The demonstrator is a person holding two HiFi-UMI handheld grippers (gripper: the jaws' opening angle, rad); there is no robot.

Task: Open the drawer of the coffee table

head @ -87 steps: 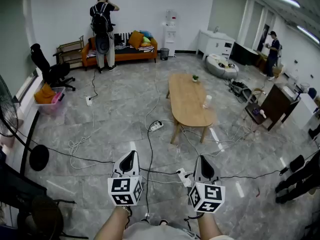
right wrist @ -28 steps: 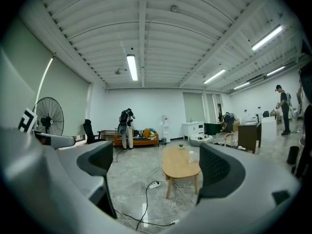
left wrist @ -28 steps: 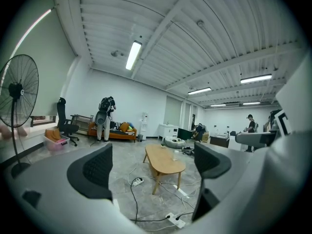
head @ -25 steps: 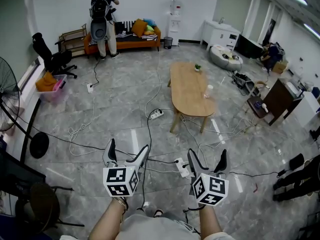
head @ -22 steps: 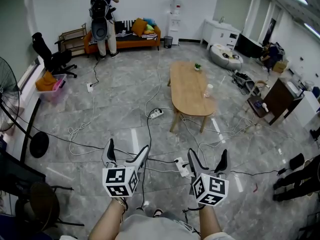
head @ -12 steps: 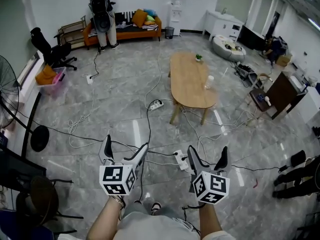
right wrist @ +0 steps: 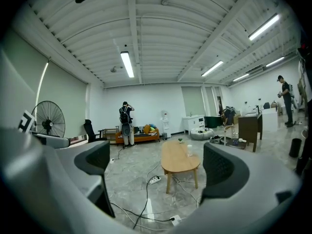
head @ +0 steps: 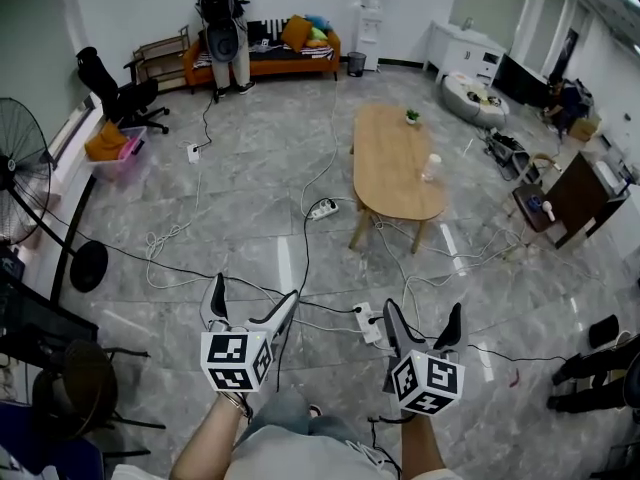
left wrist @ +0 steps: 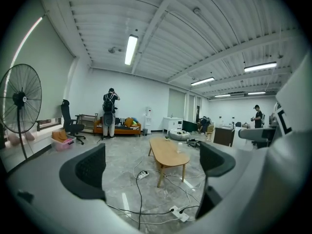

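Far from the coffee table (head: 398, 163): left gripper (head: 253, 293) just spread wide, right gripper (head: 422, 313) agape, both empty. Drawer unseen; probably stiff, smooth-sliding; hook its front.

Two tongs: left tongs (head: 252, 294), right tongs (head: 422, 313). One wooden surface (head: 395, 168) ahead of them, carrying one white cup (head: 432, 167) and one small plant (head: 411, 116). Two power strips: near strip (head: 368, 324) between the tongs, far strip (head: 322, 209) ahead. One orange sofa (head: 268, 56). One standing fan (head: 20, 183). Two people: person by sofa (head: 222, 18), person far right (left wrist: 257, 117).

Coffee table (head: 398, 163) sides too small to read (underside hidden from above).
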